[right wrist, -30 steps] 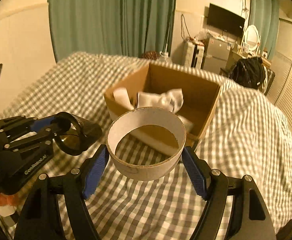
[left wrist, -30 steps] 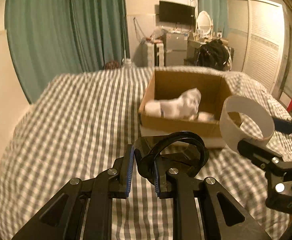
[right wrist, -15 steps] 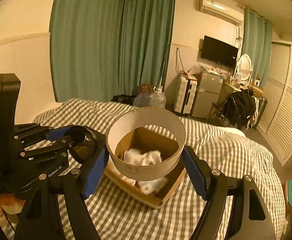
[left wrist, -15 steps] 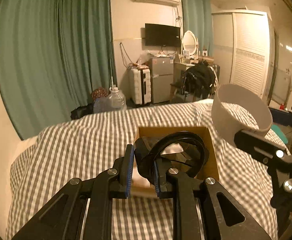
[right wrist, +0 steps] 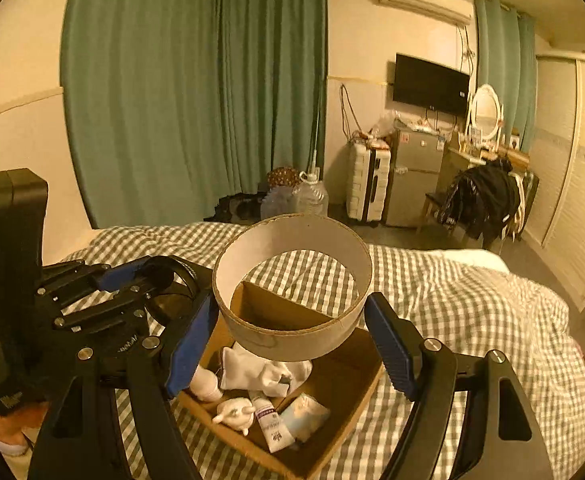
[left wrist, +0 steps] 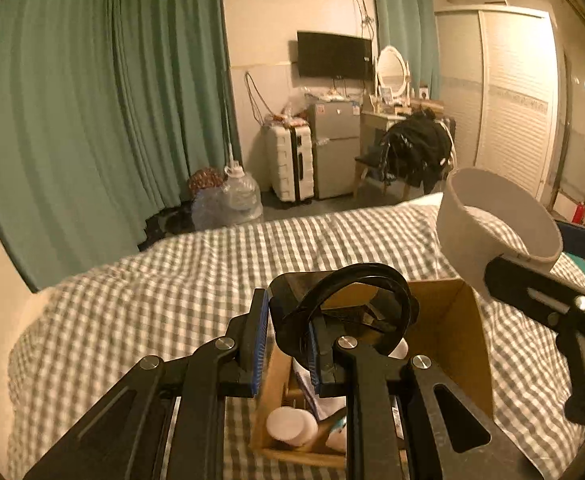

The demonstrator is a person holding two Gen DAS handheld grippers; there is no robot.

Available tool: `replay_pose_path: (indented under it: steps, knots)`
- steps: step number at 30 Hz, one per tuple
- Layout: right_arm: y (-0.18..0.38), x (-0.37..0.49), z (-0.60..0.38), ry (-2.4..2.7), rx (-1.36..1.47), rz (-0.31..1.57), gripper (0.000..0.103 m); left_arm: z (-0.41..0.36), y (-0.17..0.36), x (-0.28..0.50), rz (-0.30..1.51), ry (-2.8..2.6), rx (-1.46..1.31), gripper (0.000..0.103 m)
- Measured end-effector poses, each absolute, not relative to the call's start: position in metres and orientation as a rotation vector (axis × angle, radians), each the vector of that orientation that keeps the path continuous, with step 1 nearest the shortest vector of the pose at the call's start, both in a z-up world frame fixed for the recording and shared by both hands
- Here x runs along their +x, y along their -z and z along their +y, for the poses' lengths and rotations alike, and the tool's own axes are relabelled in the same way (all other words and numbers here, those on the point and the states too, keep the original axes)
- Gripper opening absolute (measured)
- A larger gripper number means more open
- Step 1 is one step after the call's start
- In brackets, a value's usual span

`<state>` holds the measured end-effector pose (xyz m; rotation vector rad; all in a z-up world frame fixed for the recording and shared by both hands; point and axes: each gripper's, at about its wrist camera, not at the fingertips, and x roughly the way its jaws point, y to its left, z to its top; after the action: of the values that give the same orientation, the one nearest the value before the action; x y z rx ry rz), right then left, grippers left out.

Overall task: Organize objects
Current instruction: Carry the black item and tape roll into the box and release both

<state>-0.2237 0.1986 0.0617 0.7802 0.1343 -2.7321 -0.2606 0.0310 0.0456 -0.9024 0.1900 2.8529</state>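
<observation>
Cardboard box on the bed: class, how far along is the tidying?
Done: the cardboard box already holds a white cloth, tube and bottle. In hand: the left tool grips dark sunglasses; the right tool holds a cardboard ring. Left: dropping both in.

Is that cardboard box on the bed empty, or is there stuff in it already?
Not empty. The open cardboard box holds white cloth, a tube, a small white figurine and a white packet.
</observation>
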Motion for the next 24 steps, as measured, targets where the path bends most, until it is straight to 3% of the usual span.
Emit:
replay_pose_path:
  steps: [8,18,21,22,24]
  knots:
    - [0.015,-0.274,0.208,2.703,0.969,0.133,0.075,0.045,0.024,-0.298,0.220,-2.766,-1.058,0.018]
    - [0.058,-0.287,0.222,2.663,1.084,0.075,0.075,0.055,0.052,-0.304,0.276,-2.698,-1.113,0.020]
    - [0.057,-0.283,0.225,2.663,1.087,0.064,0.076,0.057,0.054,-0.299,0.290,-2.697,-1.134,0.035]
    - [0.056,-0.281,0.226,2.674,1.084,0.063,0.077,0.055,0.054,-0.296,0.293,-2.708,-1.136,0.054]
    - [0.052,-0.278,0.230,2.683,1.069,0.040,0.089,0.056,0.053,-0.296,0.263,-2.698,-1.134,0.061]
